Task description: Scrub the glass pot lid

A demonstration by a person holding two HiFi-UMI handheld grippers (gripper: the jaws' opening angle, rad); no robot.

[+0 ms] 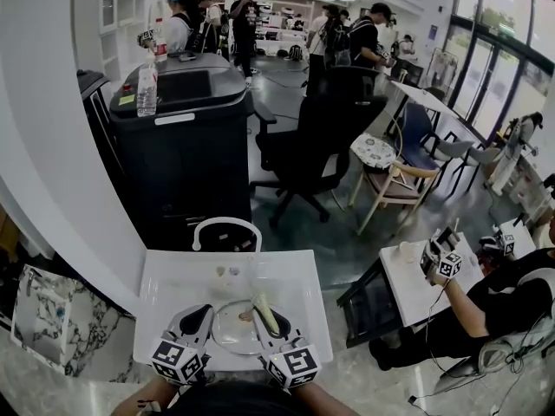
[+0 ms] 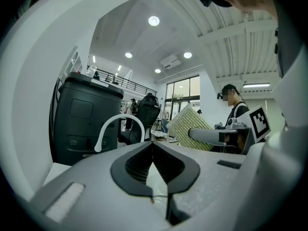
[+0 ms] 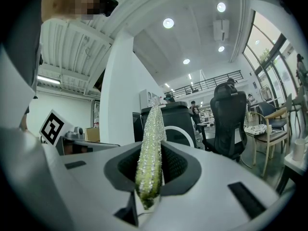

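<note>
1. While the left gripper (image 1: 205,315) sits at the lower left of the head view, its jaws are drawn almost together. A thin pale edge lies between them in the left gripper view, which reads as the rim of the glass pot lid (image 1: 232,329). That gripper seems to be steadying the lid by its left edge.

2. Just right of that, at the lower centre of the head view, the lid lies inside the white sink (image 1: 173,276), below the curved white faucet (image 1: 227,225). It shows as a wide, flat ellipse, so it looks close to level with one broad face turned up. Being round, it has no long axis to speak of. A small dark spot sits near its middle; whether that is the knob or dirt cannot be told.

3. Further right, the right gripper (image 1: 272,334) is clamped on a yellow-green glittery scrub sponge (image 1: 263,310). The sponge's long axis runs along the jaws and sticks out past them. In the head view it slants from lower right to upper left over the lid's right half.

4. Judged from this, the scrubbing step is in hand or about to begin. Whether the sponge touches the glass cannot be told.

5. The next move likely calls for pressing the sponge's broad side onto the glass and stroking across it, with the left grip firm enough that the lid does not slide or tip.
</note>
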